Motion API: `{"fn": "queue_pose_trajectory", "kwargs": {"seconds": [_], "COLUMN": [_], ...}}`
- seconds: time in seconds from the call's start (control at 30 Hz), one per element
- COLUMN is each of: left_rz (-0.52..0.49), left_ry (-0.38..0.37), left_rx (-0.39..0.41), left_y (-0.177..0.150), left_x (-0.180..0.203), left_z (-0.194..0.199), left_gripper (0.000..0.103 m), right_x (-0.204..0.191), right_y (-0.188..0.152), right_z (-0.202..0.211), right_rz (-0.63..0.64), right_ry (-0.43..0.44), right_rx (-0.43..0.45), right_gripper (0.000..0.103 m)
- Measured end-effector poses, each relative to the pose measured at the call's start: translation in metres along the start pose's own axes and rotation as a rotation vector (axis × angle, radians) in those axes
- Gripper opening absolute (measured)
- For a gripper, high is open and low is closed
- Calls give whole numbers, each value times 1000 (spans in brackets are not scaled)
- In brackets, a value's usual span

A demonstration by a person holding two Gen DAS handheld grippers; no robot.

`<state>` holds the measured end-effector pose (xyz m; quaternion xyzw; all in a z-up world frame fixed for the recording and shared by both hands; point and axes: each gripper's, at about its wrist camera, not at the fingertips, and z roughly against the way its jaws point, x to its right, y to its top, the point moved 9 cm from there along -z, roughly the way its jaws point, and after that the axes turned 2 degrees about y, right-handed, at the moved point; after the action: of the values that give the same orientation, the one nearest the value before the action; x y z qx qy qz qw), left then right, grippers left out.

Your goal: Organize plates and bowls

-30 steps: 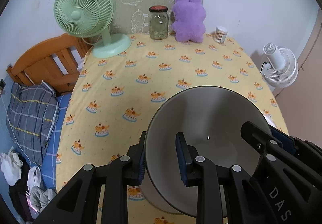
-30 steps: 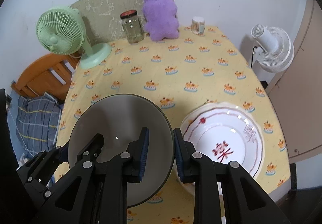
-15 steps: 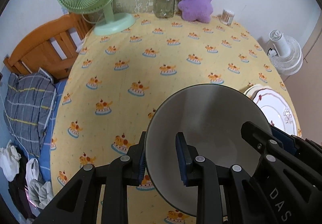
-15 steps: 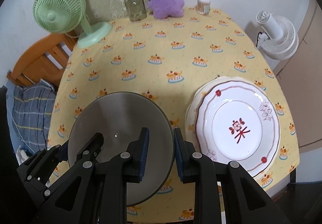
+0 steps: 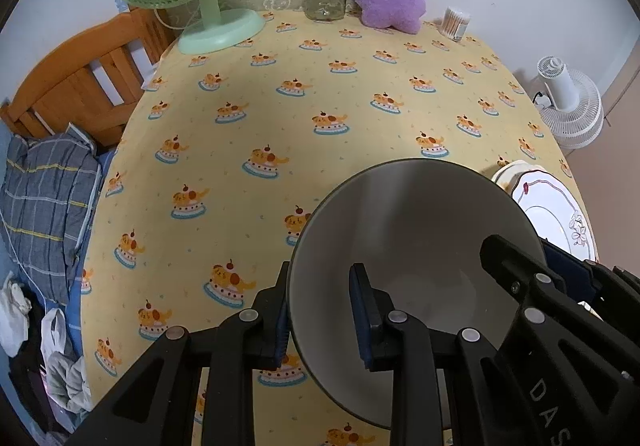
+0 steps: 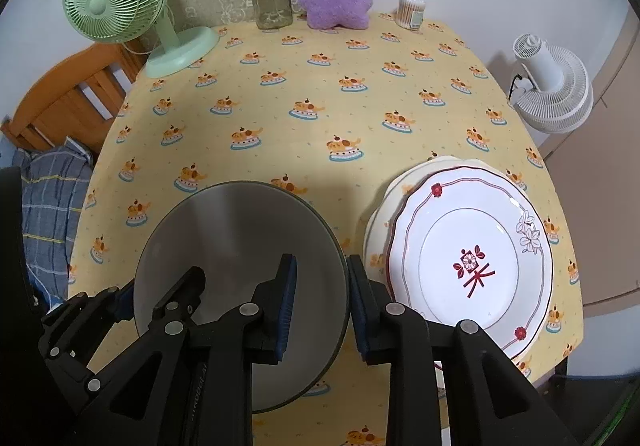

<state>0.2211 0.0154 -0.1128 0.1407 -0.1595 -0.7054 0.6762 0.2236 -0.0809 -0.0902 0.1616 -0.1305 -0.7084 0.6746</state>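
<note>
Gripping the grey bowl rim, you are pinching it with both the left hand-held gripper and right hand-held gripper, low in frame.

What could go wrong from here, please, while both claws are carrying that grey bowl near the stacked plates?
1. The grey bowl is pinched only at opposite rim edges by the left claw and the right claw; uneven release could tip it.
2. The stacked plates lie close beside it, so a sideways drift might knock them.
</note>
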Motion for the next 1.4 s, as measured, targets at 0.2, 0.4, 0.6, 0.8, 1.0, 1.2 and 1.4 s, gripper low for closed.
{"fn": "queue_pose_trajectory", "kwargs": {"seconds": [0.2, 0.4, 0.6, 0.8, 1.0, 1.2, 1.4], "left_rz": [-4, -46, -37, -3, 89, 163, 185], "left_ry": [-47, -24, -20, -2, 75, 128, 149], "left_rx": [18, 54, 29, 5, -32, -58, -46], "left_y": [-1, -2, -9, -15, -20, -24, -24], "left_x": [-2, -7, -5, 5, -6, -12, -8], "left_z": [6, 16, 12, 8, 4, 2, 4], "left_gripper": [41, 72, 76, 76, 76, 76, 76], "right_x": [-6, 14, 31, 30, 23, 15, 12], "right_y": [-2, -11, -20, -21, -18, -16, -18], "right_z": [3, 8, 7, -4, -21, -38, -49], "right_rz": [8, -85, -113, -66, -29, 7, -10], "right_ry": [67, 106, 157, 239, 347, 428, 516], "right_rx": [3, -19, -40, -82, -133, -189, -260], "right_gripper": [55, 66, 68, 68, 67, 55, 42]}}
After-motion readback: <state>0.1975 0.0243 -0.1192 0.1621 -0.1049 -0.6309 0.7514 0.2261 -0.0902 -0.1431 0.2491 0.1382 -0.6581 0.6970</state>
